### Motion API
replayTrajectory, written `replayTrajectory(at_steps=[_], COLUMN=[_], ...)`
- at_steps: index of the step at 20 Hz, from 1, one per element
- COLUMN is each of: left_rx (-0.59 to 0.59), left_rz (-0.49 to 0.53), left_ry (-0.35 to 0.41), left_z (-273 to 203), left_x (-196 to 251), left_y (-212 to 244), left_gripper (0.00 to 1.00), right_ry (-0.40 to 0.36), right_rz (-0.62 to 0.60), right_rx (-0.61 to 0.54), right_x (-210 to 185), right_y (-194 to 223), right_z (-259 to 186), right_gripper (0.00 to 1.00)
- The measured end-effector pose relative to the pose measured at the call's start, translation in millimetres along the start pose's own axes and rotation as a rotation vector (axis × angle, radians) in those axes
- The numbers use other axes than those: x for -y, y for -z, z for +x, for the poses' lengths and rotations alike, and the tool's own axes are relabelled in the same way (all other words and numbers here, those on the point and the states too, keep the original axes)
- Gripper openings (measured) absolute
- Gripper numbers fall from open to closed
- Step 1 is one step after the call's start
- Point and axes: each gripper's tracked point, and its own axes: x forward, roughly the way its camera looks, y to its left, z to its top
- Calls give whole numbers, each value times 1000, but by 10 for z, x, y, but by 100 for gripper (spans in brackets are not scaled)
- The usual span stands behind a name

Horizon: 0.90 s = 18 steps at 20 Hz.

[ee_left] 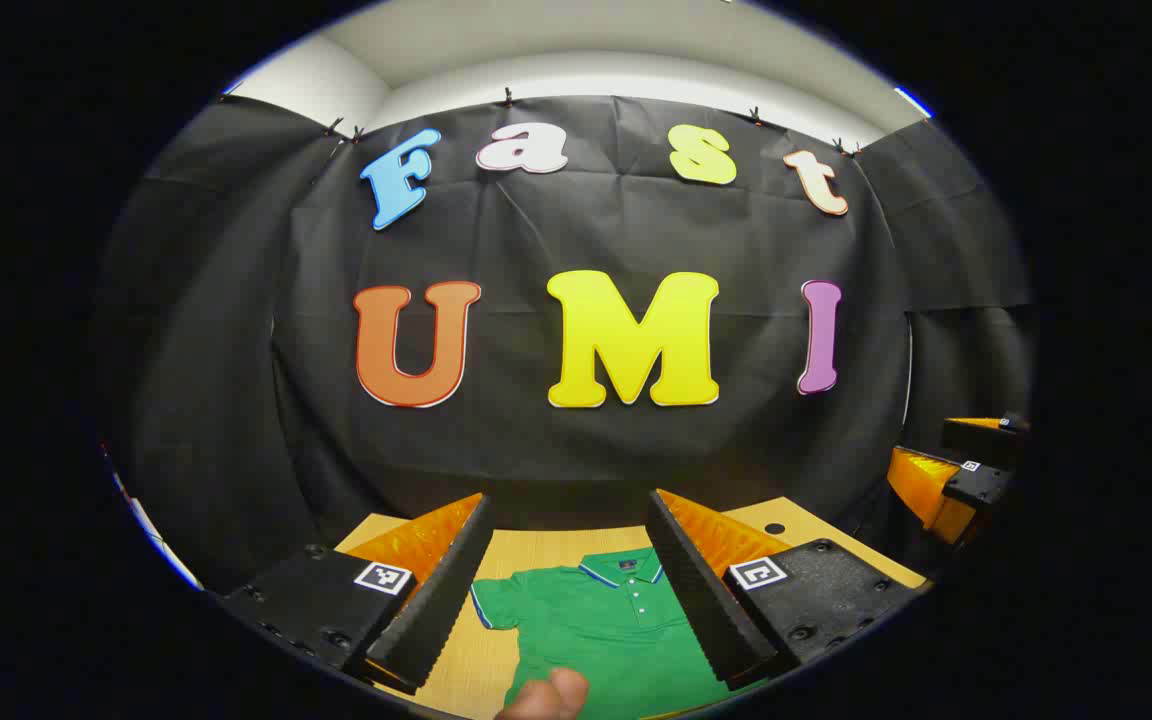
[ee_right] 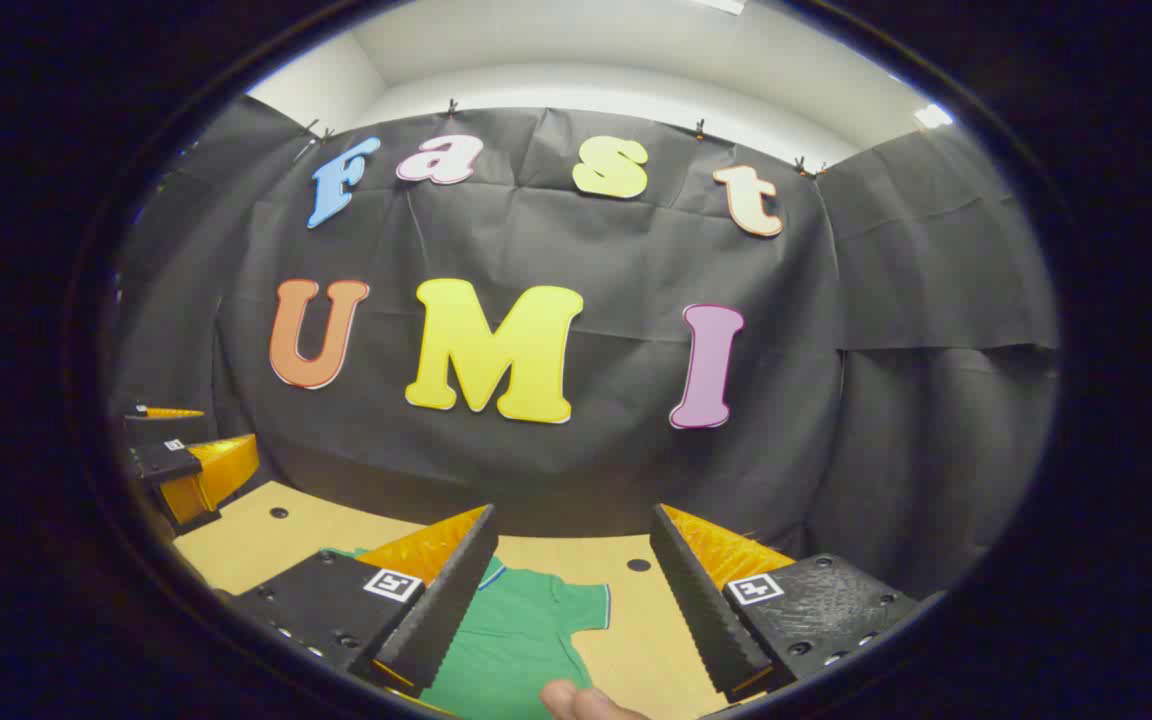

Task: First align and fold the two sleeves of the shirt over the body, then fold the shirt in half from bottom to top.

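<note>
Both grippers, left [ee_left: 571, 590] and right [ee_right: 571, 590], are hovering released with jaws spread wide above the green polo shirt [ee_left: 616, 630] that is lying flat, collar toward the booth wall, sleeves spread out, on the wooden table [ee_right: 266, 540], a fingertip [ee_left: 551, 695] poking in below
</note>
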Motion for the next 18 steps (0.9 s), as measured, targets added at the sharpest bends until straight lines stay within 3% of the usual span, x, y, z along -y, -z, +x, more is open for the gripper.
replayTrajectory(at_steps=[8,18], left_rx=[-10,-47], left_rz=[19,-9], left_ry=[-19,-52], left_z=[33,102], left_x=[-34,311], left_y=[74,131], left_gripper=[99,99], right_ry=[-5,-20], right_rz=[0,-19], right_rx=[-31,-94], right_x=[68,528], right_y=[84,298], right_z=[189,441], right_gripper=[95,95])
